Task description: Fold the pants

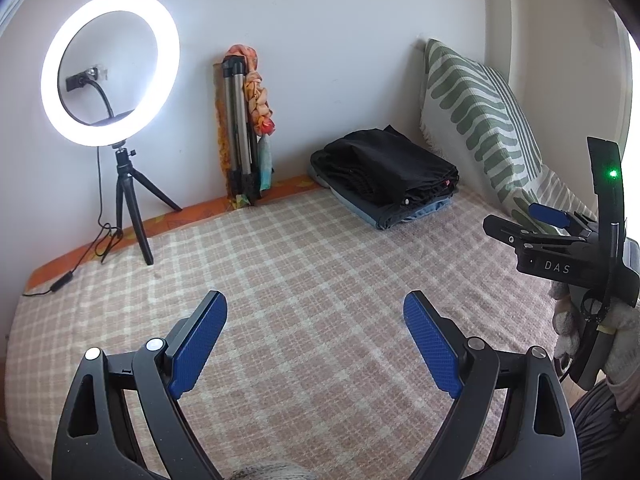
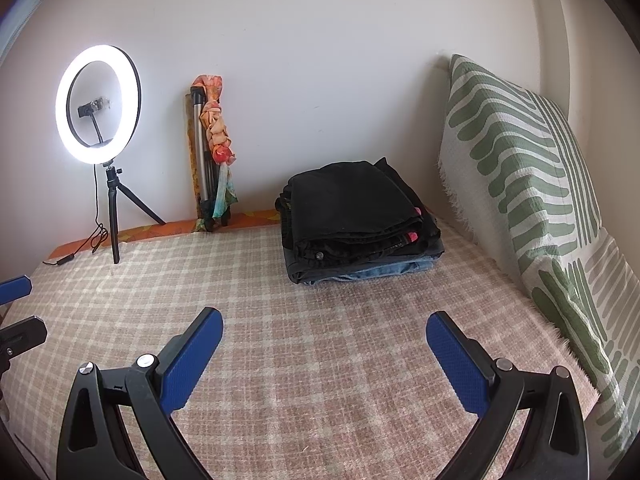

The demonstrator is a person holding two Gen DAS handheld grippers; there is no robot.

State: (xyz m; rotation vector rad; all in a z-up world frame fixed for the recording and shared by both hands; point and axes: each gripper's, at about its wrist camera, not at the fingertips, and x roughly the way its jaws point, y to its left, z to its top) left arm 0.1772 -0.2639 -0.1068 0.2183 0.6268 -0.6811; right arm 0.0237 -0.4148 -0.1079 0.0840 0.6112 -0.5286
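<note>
Left tongs [image 1: 315, 312] wide, nothing between pads, hovering over bare checked blanket [image 1: 280, 264] on bed. Right tongs [image 2: 324, 332] likewise wide, empty. Folded pants stack [image 2: 356, 220], black pair on top of blue jeans, sits at far edge of bed near wall, beside striped pillow [image 2: 520, 184]. Likely between folds or finished; no unfolded pants in view. Next move needs fresh pair laid flat on bed.

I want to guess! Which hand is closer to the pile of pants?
Probably the right gripper: the folded pants stack sits nearer and more centred ahead of it. Both grippers are open and empty.
</note>
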